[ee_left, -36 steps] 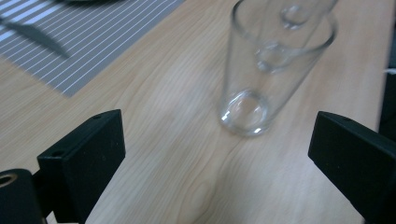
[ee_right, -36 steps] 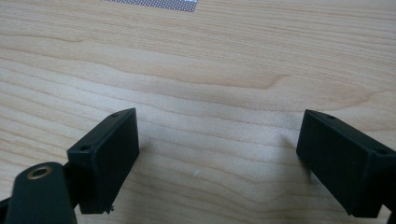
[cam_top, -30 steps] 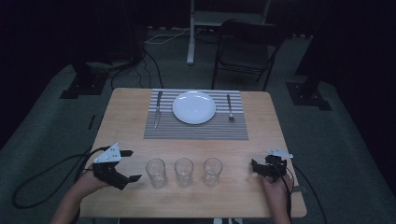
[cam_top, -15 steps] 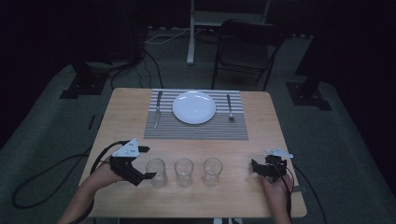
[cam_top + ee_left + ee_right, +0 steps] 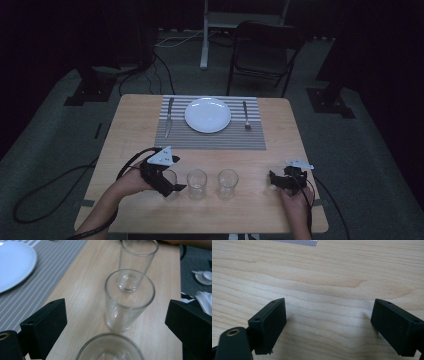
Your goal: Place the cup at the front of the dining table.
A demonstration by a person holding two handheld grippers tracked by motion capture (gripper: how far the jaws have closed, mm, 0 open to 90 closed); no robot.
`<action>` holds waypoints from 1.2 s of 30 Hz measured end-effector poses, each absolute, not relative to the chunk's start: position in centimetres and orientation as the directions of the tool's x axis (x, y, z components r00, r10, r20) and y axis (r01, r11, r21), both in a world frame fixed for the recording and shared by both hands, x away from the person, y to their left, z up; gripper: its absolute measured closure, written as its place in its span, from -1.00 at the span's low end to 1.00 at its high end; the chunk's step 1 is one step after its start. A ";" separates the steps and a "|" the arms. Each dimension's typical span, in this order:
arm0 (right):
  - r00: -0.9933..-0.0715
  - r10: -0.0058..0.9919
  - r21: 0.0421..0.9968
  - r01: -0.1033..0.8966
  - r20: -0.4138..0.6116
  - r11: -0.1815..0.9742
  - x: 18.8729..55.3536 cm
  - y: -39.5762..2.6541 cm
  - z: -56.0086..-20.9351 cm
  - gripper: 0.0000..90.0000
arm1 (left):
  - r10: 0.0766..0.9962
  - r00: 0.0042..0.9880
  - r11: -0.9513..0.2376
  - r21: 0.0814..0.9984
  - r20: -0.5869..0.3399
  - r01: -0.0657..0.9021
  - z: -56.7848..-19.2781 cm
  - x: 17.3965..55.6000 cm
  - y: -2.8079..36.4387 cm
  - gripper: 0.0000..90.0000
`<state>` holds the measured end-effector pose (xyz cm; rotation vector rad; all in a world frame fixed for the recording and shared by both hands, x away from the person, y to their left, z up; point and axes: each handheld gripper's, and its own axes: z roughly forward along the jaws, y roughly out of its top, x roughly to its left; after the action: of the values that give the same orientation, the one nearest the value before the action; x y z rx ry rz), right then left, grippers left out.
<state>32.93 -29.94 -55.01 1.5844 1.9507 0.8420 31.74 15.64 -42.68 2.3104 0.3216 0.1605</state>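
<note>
1. A light wooden table (image 5: 135, 125) with visible grain carries everything.
2. A grey striped placemat (image 5: 210, 137) lies flat on its far half.
3. Three clear, empty glasses stand upright in a row along the near half: the left glass (image 5: 170, 181), the middle glass (image 5: 196, 183) and the right glass (image 5: 227, 183), each a little apart from the next.
4. The glasses stand on bare wood, clear of the placemat.
</note>
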 end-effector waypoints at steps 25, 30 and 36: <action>-0.210 0.978 0.722 0.678 0.010 0.139 32.9 -29.9 -55.0 -0.72 | 0.162 0.987 -0.748 0.653 0.010 0.116 -43.1 32.6 6.4 -0.90; -0.210 0.978 0.722 0.678 0.009 0.139 32.9 -29.9 -55.0 -0.72 | 0.152 0.988 -0.765 0.634 0.009 0.111 -43.3 32.9 4.8 -0.86; -0.210 0.978 0.722 0.678 0.009 0.139 32.9 -29.9 -55.0 -0.72 | 0.136 0.991 -0.797 0.595 0.007 0.105 -43.9 33.1 3.0 -0.86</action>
<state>32.94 -29.95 -55.01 1.5827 1.9514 0.8419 33.10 2.96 -43.88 2.4996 0.1683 0.0652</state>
